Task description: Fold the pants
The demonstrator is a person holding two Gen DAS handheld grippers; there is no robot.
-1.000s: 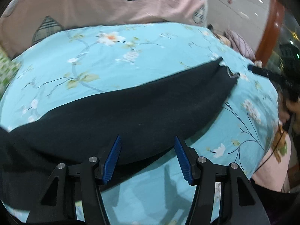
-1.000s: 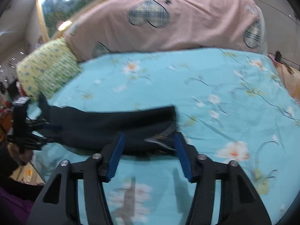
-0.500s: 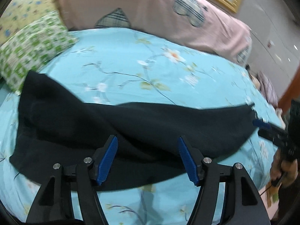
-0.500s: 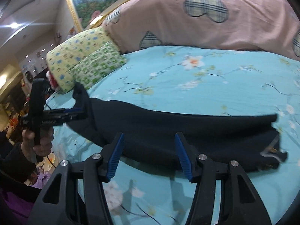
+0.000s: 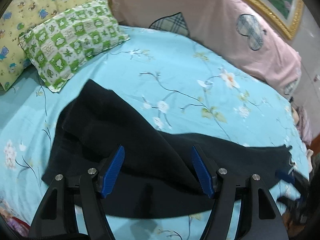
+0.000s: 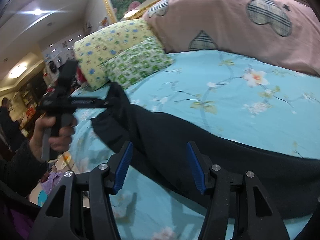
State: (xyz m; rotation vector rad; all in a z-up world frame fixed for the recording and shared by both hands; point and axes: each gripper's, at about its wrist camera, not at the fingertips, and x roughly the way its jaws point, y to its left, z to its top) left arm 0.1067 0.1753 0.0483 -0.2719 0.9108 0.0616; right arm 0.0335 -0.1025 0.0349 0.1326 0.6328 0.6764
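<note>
black pants lie lengthwise along the near edge of the floral bedsheet, waist toward the green pillow, while left gripper and right gripper hover released above them, apparently positioning for a fold.

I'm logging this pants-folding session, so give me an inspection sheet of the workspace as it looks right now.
Surface: bed with turquoise floral sheet, smooth.
Job's things: black pants spread lengthwise across the sheet, one end bunched near the pillows.
Clutter: green checked pillow, yellow print pillow, pink quilt along the head.
Grippers: left tongs open above the pants; right tongs open, empty.
Cables: nothing seen.
Surroundings: gold-framed picture, ceiling lights, shelves at the far left of the right wrist view.
</note>
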